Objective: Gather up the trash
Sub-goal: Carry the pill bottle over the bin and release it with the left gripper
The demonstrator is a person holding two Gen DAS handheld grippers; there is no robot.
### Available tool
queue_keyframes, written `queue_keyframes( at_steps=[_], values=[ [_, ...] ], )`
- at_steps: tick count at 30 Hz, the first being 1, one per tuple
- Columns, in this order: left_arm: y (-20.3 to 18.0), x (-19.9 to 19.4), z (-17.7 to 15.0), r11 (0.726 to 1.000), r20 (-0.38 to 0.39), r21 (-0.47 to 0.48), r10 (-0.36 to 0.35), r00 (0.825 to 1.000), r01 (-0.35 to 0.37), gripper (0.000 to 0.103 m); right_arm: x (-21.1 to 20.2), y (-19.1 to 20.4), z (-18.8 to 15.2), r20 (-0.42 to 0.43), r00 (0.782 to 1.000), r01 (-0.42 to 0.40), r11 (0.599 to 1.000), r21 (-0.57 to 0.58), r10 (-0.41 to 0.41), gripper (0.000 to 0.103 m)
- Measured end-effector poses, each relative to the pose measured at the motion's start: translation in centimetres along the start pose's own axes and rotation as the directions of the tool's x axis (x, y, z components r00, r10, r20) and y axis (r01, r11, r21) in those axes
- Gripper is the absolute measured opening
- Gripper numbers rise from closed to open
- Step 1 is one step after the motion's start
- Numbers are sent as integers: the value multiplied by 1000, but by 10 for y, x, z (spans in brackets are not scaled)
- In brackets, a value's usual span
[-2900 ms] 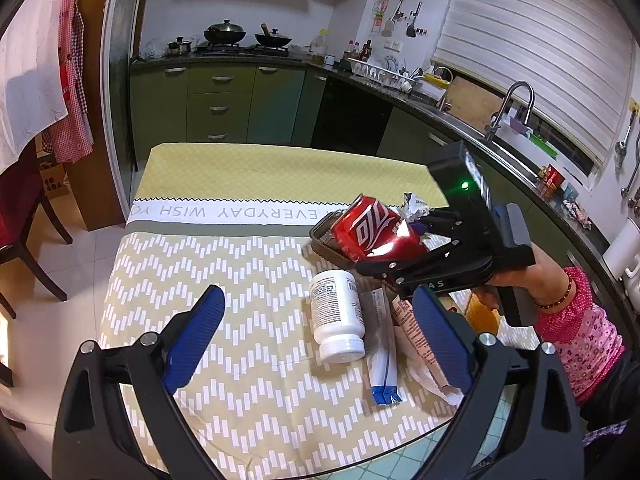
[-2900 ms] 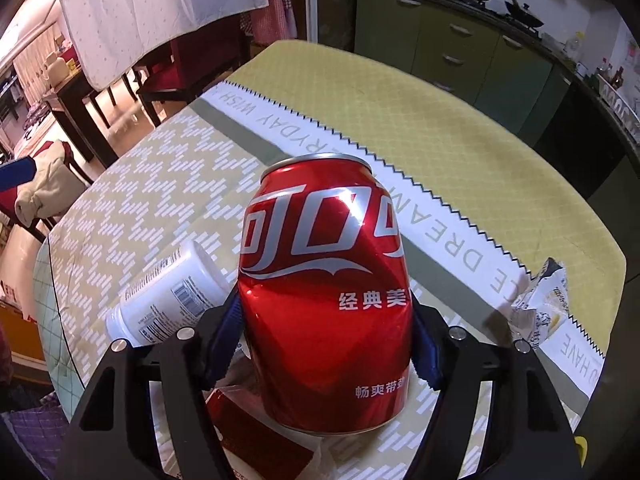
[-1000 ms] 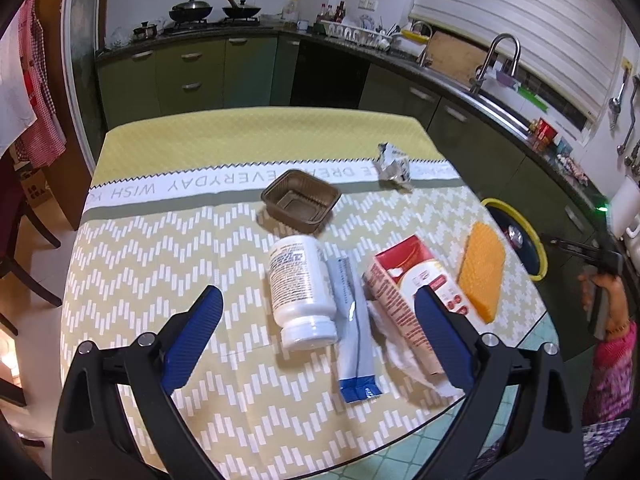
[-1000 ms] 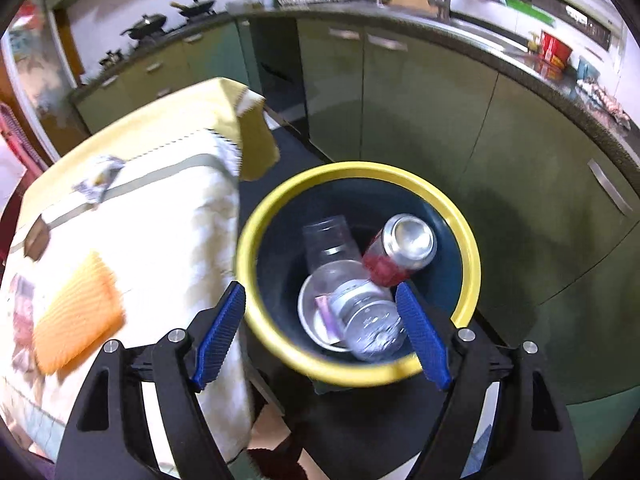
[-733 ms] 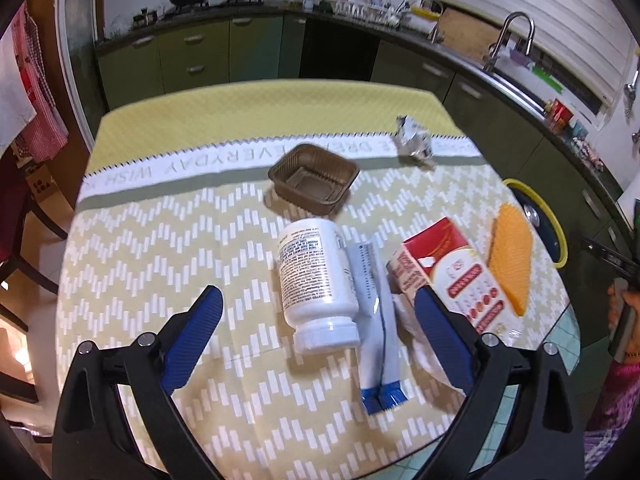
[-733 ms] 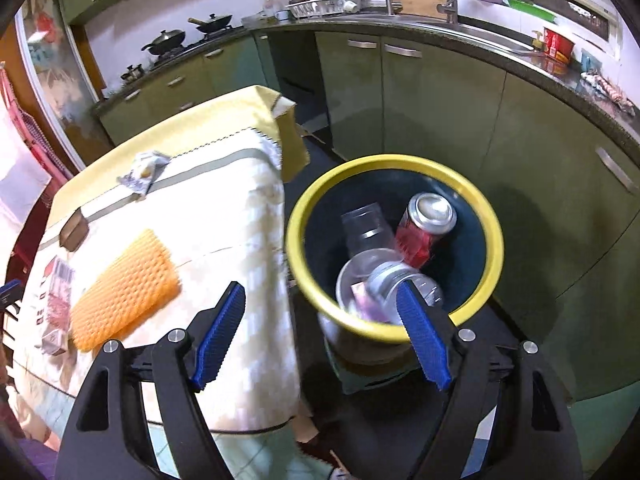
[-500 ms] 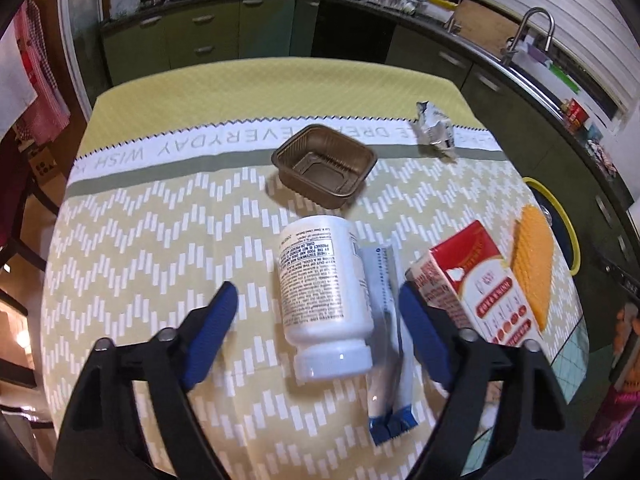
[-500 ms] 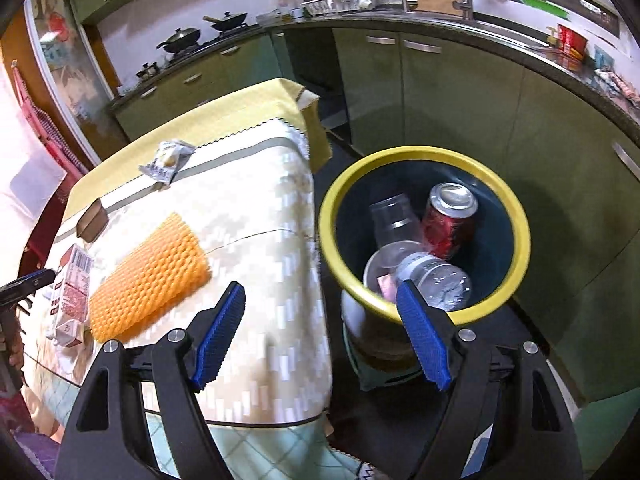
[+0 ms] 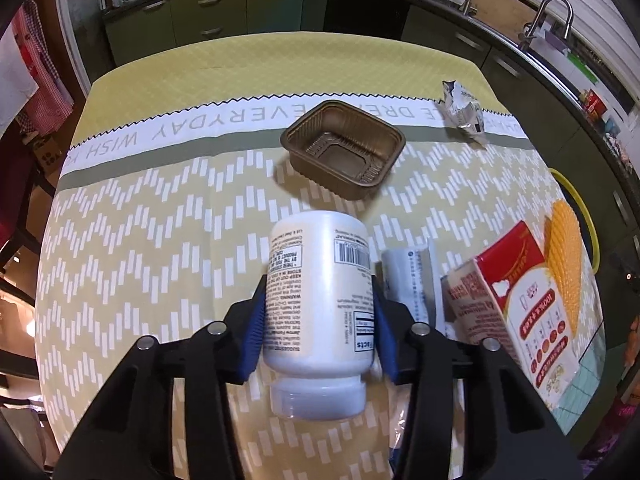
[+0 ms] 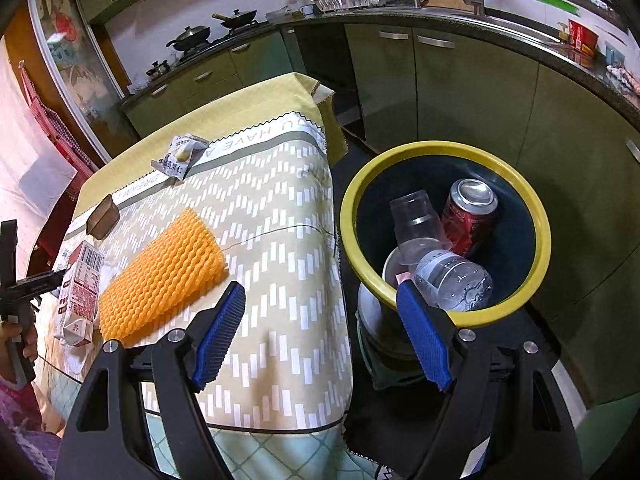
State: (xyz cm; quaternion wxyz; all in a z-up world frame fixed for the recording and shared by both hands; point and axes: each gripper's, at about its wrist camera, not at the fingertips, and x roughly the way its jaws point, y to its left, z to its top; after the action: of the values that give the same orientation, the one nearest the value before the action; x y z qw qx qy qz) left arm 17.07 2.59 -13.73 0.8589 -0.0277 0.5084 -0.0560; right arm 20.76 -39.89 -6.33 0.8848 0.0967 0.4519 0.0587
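Left gripper (image 9: 319, 330): its 2 blue pads are pressed against the sides of the white pill bottle (image 9: 320, 304) – clamped on it, cap end toward the camera, bottle lying on the table (image 9: 160, 216).
Right gripper (image 10: 320, 334): jaws spread wide with nothing between them, hovering between the table edge and the bin (image 10: 444, 236).
Step in hand: looks like lifting the bottle to carry it to the bin.
Doing it well: the body is smooth, round plastic, so it's probably best to keep the squeeze centred on the label and lift straight up – it could roll out sideways.
Bin contents: red can (image 10: 468, 212), clear cup (image 10: 416, 220), crinkled water bottle (image 10: 452, 280).
Trash on the table: ribbed brown tray (image 9: 343, 148), red-and-white carton (image 9: 516, 304), orange foam net (image 10: 160, 272), crumpled wrapper (image 9: 462, 112), flat tube (image 9: 412, 280) just beside the bottle.
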Motion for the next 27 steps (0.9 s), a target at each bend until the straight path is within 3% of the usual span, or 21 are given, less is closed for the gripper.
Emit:
queue_keyframes(
  at_steps=[8,18,22,27],
  values=[
    [-1,-8,-3,1000,10,12,-7,1000,7,44,-2,-2,-1,7,1000,-10,1000,11,10,77],
    [-17,-64,-3,997,88,80,-16,996,8,44,-3,-10,-6,11,1000,-12,999,40,12,77],
    [-45,-87,7,984,96,158,-93,991,77,44,-13,-22,-9,21,1000,16,998,58,-18,77],
    [-111,-93,32,930,62,306,-233,971,204,44,-32,-46,-16,38,997,67,993,95,-71,77]
  ],
)
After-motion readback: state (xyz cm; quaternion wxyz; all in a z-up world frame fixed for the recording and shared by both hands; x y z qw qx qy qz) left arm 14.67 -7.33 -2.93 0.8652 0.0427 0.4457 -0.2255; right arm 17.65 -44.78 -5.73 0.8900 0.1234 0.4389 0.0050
